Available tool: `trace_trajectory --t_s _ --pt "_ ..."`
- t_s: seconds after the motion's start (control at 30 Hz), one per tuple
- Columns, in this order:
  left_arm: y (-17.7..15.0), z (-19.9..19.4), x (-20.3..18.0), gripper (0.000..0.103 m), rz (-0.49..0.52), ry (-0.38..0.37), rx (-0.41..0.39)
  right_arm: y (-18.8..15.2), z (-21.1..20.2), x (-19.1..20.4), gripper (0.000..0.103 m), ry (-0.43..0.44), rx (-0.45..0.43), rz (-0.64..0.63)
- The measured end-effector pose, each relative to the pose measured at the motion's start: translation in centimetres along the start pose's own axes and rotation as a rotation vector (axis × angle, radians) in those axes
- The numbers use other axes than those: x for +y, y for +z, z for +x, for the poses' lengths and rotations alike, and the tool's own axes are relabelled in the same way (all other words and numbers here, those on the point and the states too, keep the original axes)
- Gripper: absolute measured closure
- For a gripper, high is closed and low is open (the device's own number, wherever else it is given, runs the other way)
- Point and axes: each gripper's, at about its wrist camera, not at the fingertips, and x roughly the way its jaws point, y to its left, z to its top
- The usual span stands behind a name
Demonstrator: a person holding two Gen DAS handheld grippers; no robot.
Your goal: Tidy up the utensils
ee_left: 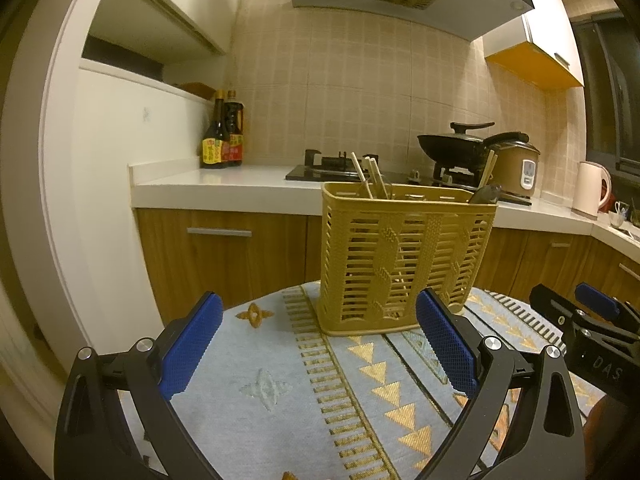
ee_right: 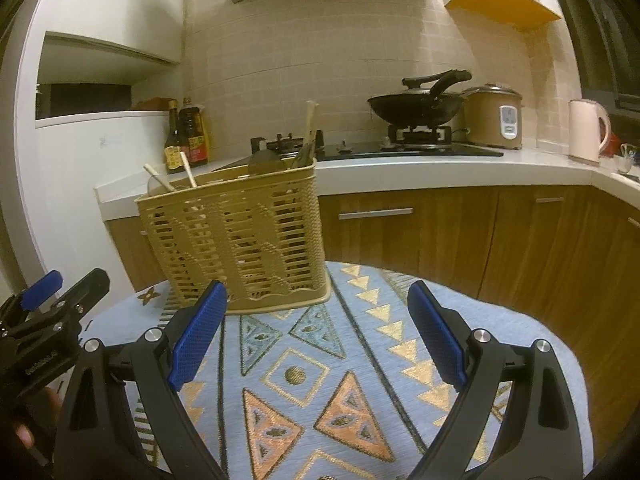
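Both tools wide open, empty: left tool, right tool. Utensil basket upright on worktop, just ahead of both.

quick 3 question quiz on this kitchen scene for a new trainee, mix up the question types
1. True or false: both grippers are holding a utensil.
2. Multiple choice: the yellow utensil basket stands on A) the white counter, B) the patterned blue cloth, C) the stove.
3. Fill in: the black wok sits on the ____, beside the rice cooker.

Key
1. False: the left gripper and the right gripper are both open with nothing between the fingers.
2. B: it stands on the patterned blue cloth, with chopsticks poking out of the top.
3. stove.
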Motion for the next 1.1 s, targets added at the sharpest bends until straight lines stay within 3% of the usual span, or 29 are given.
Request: trace_trajectory --t_s 1.1 --pt "-0.40 0.78 0.27 0.009 -0.023 -0.001 0.043 -0.14 -0.46 0.46 0.012 -0.036 -0.030 -0.034"
